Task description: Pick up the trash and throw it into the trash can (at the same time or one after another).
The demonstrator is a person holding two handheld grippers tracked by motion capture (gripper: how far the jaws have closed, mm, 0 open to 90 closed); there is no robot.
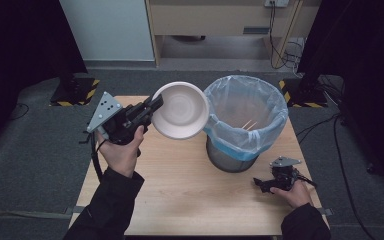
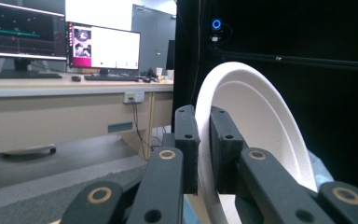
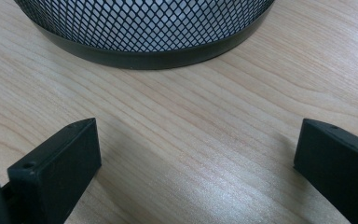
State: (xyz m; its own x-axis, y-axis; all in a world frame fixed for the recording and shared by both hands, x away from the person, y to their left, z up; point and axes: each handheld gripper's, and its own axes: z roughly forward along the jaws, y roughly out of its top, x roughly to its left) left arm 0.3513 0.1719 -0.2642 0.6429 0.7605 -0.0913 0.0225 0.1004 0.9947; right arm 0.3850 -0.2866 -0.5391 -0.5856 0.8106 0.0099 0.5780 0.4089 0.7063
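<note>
Light falls from overhead onto the desk, which is evenly bright, while black surroundings at three and nine o'clock stay dim. In the left gripper view, screens at eleven o'clock glare white and the near jaws are soft. In the right gripper view, soft shadows spread beside the jaws, with a pale sheen at six o'clock.

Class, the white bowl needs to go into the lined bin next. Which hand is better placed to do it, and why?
Left. The left tool grips the white bowl by its rim beside the bin; the right tool rests open on the table.
</note>
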